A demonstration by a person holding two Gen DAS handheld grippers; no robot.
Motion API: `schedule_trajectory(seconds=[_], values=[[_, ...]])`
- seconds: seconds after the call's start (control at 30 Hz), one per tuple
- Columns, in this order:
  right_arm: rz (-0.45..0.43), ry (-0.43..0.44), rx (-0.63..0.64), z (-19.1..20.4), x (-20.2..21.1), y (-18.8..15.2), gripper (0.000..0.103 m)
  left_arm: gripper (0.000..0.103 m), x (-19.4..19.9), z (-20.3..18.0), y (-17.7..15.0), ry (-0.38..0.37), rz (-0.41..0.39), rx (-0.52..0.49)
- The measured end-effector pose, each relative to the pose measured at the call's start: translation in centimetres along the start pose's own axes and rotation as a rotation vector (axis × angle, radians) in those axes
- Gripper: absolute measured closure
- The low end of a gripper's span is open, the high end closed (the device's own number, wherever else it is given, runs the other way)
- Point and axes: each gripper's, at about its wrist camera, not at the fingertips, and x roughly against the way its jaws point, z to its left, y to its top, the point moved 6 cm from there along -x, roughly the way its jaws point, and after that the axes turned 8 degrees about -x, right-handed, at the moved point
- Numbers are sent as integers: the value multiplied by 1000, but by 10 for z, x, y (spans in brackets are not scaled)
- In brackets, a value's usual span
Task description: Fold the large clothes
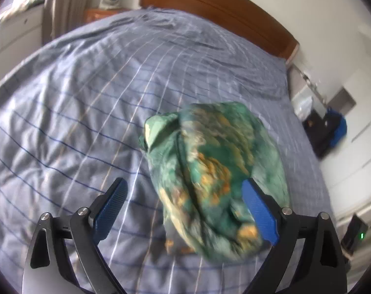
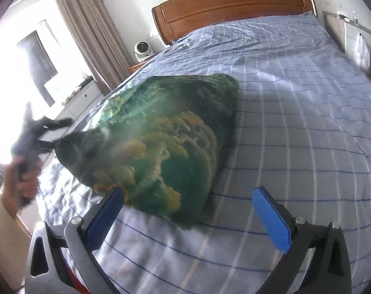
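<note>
Both claws, left (image 1: 184,199) and right (image 2: 187,204), were held open above the bed (image 2: 295,127). Nothing was gripped. A bunched green garment (image 2: 161,142) was seen near the bed's middle, blurred.

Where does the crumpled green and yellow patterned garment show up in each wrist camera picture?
Left wrist view: the crumpled green and yellow patterned garment is lower centre-right, blurred, bunched between the open fingers of the left gripper.
Right wrist view: the garment sits centre-left on the blue checked bed sheet, just beyond the open right gripper.
Shared landmark: the brown wooden headboard at the top of both.
</note>
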Motion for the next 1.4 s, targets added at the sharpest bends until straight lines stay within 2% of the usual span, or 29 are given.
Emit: schedule_trajectory(seconds=[0.1, 0.2, 0.3, 0.33, 0.4, 0.47, 0.53, 0.6, 0.7, 0.8, 0.83, 0.87, 0.9, 0.93, 1.03, 1.07, 1.13, 1.23, 1.3, 1.33, 1.37, 1.4], values=[[26, -15, -26, -13, 5, -2, 0, 5, 13, -12, -6, -8, -2, -44], [53, -13, -75, -27, 4, -5, 0, 5, 5, -16, -7, -113, 30, 12], [67, 1, -117, -36, 3, -2, 0, 5, -19, -13, -1, -226, 86, 81], [67, 4, -123, -38, 3, 0, 0, 5, -28, -13, -1, -239, 110, 81], [72, 22, -141, -41, 0, 9, 0, 5, -52, -5, -2, -213, 160, 75], [83, 66, -163, -42, -5, 18, 0, 5, -77, 9, -5, -165, 188, 93], [103, 148, -202, -42, -16, 29, 0, 5, -97, 20, -10, -172, 203, 126], [130, 213, -236, -44, -31, 39, 0, 2, -113, 24, -15, -199, 204, 144], [225, 307, -270, -44, -79, 52, 0, 0, -137, 21, -27, -237, 243, 170], [344, 419, -363, -43, -134, 55, 0, 0, -162, 19, -40, -336, 298, 284], [372, 478, -448, -44, -155, 55, 0, 3, -166, 20, -41, -332, 293, 305], [370, 480, -487, -47, -164, 55, 0, 26, -165, 19, -39, -319, 275, 294], [367, 466, -485, -46, -170, 56, 0, 31, -162, 14, -37, -311, 259, 268], [368, 432, -428, -39, -171, 60, 3, 40, -157, 9, -35, -262, 256, 229], [314, 307, -189, -13, -151, 67, 24, 54, -139, -8, -29, -203, 235, 139], [286, 277, -109, -3, -141, 68, 29, 57, -132, -11, -26, -208, 220, 131], [229, 271, -16, 13, -121, 71, 31, 58, -110, -21, -18, -237, 174, 114], [153, 304, 10, 24, -93, 80, 32, 58, -81, -39, -4, -262, 120, 75], [115, 336, 2, 24, -75, 90, 32, 56, -77, -49, 2, -258, 99, 46], [105, 342, -2, 22, -71, 93, 31, 48, -81, -54, 4, -245, 91, 39], [98, 350, -19, 16, -70, 97, 26, 35, -89, -55, 4, -230, 90, 40], [116, 356, -62, 7, -76, 99, 22, 29, -101, -56, 1, -198, 94, 39]])
